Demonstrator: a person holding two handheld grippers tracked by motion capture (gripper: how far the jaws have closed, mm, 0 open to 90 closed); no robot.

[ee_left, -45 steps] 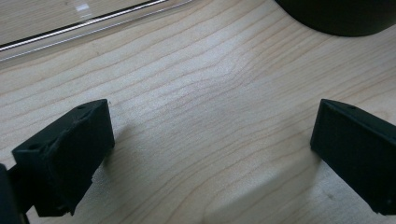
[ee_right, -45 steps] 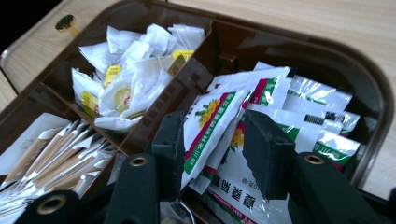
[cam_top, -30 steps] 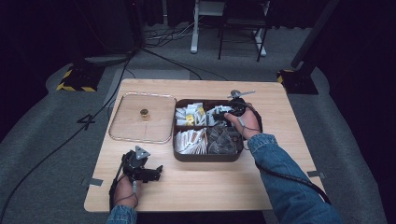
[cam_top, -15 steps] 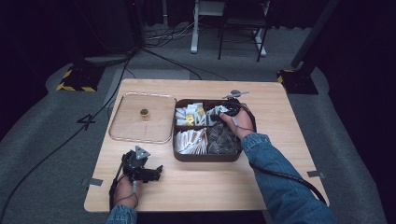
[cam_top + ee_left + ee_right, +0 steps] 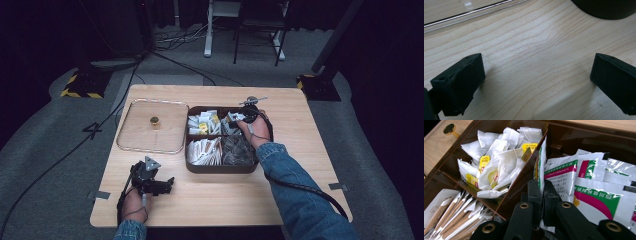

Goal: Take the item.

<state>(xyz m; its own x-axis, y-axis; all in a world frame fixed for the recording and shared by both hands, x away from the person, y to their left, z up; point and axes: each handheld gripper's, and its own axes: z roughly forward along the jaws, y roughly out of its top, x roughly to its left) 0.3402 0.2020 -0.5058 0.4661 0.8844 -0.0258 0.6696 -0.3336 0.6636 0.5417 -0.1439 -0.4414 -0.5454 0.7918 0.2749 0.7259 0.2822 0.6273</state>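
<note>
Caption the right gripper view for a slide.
Right hand-held gripper shut on a white sachet standing beside the tea bags.

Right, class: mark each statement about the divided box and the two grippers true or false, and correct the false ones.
1. The right gripper is shut on a white, green and pink packet. True.
2. The left gripper holds a tea bag. False: its jaws stand open over bare table.
3. The clear lid lies left of the box. True.
4. The tea bags have blue tags. False: the tags are yellow.
</note>
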